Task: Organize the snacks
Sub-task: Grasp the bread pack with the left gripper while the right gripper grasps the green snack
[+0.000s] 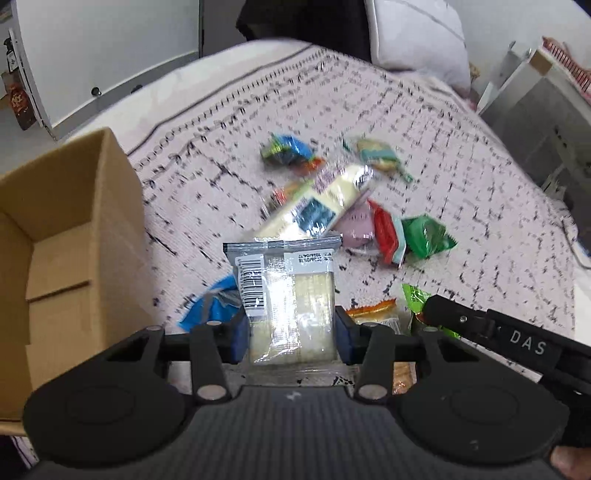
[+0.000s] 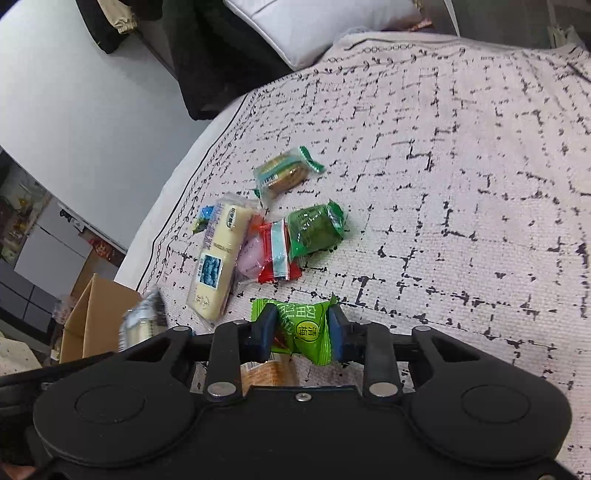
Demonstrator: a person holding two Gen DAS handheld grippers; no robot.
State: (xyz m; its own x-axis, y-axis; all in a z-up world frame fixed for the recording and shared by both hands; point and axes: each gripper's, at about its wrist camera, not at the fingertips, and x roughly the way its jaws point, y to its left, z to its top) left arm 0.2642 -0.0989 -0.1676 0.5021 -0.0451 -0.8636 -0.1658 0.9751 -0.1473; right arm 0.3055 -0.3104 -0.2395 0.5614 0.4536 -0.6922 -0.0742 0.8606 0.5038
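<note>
My left gripper (image 1: 291, 332) is shut on a clear packet of pale crackers (image 1: 284, 295) with a barcode label, held above the patterned bedspread (image 1: 461, 192). An open cardboard box (image 1: 74, 221) stands just to its left. My right gripper (image 2: 301, 336) is shut on a bright green snack packet (image 2: 306, 328), low over the bedspread, with an orange packet (image 2: 266, 373) lying beneath it. A pile of snacks lies ahead: a long pale yellow packet (image 2: 218, 258), a red packet (image 2: 277, 254), a dark green packet (image 2: 314, 229) and a cookie packet (image 2: 284, 173).
A blue wrapper (image 1: 210, 306) lies near the box, and another blue packet (image 1: 284, 149) at the far side of the pile. A white pillow (image 2: 314, 26) lies at the head of the bed. The bed edge runs along the left, with floor and furniture beyond.
</note>
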